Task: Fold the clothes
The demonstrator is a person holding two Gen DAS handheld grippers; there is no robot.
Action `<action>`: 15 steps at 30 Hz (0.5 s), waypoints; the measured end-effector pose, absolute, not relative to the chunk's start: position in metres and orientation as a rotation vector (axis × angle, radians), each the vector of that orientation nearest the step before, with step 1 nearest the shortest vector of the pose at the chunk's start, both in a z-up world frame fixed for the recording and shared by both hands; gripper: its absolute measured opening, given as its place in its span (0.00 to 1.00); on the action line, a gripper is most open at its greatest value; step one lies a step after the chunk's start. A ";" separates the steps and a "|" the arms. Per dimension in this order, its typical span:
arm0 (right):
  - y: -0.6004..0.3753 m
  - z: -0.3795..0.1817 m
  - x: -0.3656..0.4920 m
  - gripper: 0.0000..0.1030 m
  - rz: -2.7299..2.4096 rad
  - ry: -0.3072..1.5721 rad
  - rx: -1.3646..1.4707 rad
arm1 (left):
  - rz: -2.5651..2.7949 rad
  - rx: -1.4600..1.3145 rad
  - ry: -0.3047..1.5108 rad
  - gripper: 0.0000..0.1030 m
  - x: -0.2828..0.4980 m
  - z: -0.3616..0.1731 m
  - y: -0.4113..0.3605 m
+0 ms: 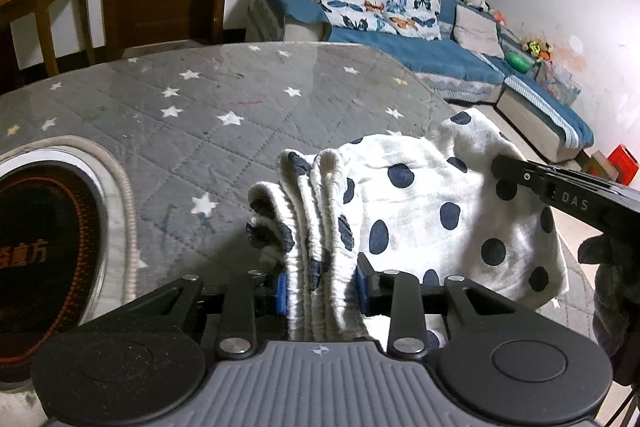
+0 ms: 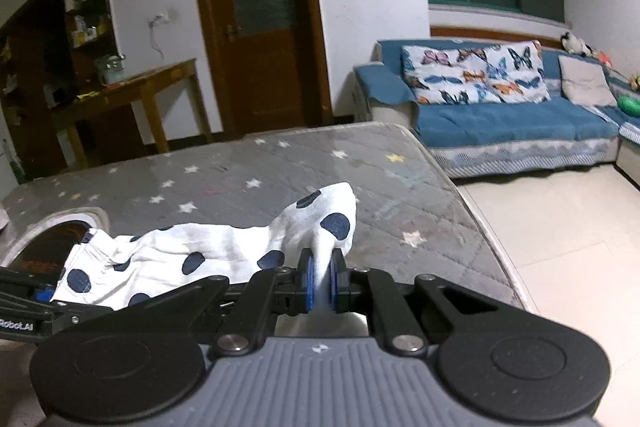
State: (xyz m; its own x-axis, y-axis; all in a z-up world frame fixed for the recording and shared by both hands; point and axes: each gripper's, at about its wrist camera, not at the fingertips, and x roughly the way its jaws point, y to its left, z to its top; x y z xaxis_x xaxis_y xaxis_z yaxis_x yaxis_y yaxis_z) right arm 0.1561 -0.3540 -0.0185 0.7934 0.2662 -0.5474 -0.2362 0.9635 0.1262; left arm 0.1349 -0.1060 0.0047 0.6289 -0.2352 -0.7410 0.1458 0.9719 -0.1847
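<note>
A white garment with dark blue dots [image 1: 420, 203] hangs stretched between both grippers above the grey star-patterned table [image 1: 224, 107]. My left gripper [image 1: 322, 287] is shut on its bunched ribbed waistband, which sticks up between the blue pads. In the right wrist view my right gripper [image 2: 322, 281] is shut on a thin corner of the same garment [image 2: 208, 251], whose tip rises above the pads. The right gripper's black body [image 1: 568, 195] shows at the right of the left wrist view, and the left gripper's body [image 2: 24, 303] at the lower left of the right wrist view.
A round black cooktop [image 1: 36, 259] is set into the table on the left. A blue sofa [image 2: 508, 119] with a butterfly cushion stands beyond the table's far right edge. A wooden side table [image 2: 132, 99] and a brown door [image 2: 256, 23] stand behind.
</note>
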 end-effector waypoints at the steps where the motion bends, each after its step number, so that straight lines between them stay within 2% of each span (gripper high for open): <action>1: -0.356 -0.022 0.158 0.07 0.263 0.604 0.055 | -0.216 -0.105 0.868 0.38 0.136 0.003 -0.107; 6: -0.363 -0.033 0.165 0.10 0.237 0.638 0.057 | -0.201 -0.095 0.876 0.45 0.139 0.002 -0.106; 9: -0.364 -0.033 0.165 0.15 0.231 0.638 0.048 | -0.190 -0.087 0.875 0.54 0.141 0.002 -0.107; 15: -0.363 -0.028 0.163 0.15 0.232 0.618 0.049 | -0.176 -0.064 0.861 0.65 0.140 0.007 -0.106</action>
State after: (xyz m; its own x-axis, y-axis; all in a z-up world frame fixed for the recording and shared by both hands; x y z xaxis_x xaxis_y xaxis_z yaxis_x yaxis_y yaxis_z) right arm 0.1635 -0.3626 -0.0283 0.7900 0.2298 -0.5684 -0.2006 0.9730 0.1145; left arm 0.1399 -0.1063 0.0072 0.6383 -0.1804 -0.7483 0.1285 0.9835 -0.1275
